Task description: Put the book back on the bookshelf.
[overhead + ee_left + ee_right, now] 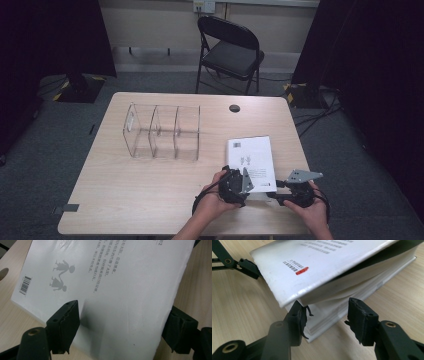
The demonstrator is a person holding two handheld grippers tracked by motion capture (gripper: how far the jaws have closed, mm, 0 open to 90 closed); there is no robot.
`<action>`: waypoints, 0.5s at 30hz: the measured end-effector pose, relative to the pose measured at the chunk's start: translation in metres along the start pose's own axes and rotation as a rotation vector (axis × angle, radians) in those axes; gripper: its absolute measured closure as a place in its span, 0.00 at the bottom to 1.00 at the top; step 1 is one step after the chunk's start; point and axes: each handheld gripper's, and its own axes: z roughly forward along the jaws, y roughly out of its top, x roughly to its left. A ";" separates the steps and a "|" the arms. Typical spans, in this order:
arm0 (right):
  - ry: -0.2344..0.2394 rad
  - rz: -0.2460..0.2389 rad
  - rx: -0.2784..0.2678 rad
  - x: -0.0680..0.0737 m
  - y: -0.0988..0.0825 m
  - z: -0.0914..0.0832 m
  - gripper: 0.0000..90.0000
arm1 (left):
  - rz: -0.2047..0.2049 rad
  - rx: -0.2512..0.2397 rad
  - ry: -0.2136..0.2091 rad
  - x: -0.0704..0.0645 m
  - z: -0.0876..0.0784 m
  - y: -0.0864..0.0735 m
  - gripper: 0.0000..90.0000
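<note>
1. Left gripper (239, 186) sits at the near left corner of the white book (251, 162); in the left gripper view one jaw rests on the cover and the other stands off past the far page edge, so it is open, not pinching.
2. Right gripper (281, 192) is at the near right corner; its jaws straddle the page block under the lifted cover, pads apart from the paper, so open too.
3. Book (329, 277) lies flat on the table (150, 190), just ahead of both grippers, cover partly raised.
4. Clear three-slot organiser (162, 131) stands well beyond and to the left of the left gripper.
5. Risk: right jaws catch only loose pages, so the cover flops or pages tear.
6. Risk: left jaw slides on the glossy cover and shoves the book away.
</note>
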 end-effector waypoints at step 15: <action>-0.009 -0.023 -0.023 0.007 0.004 0.000 0.56 | 0.037 -0.041 0.001 -0.001 0.007 0.003 0.16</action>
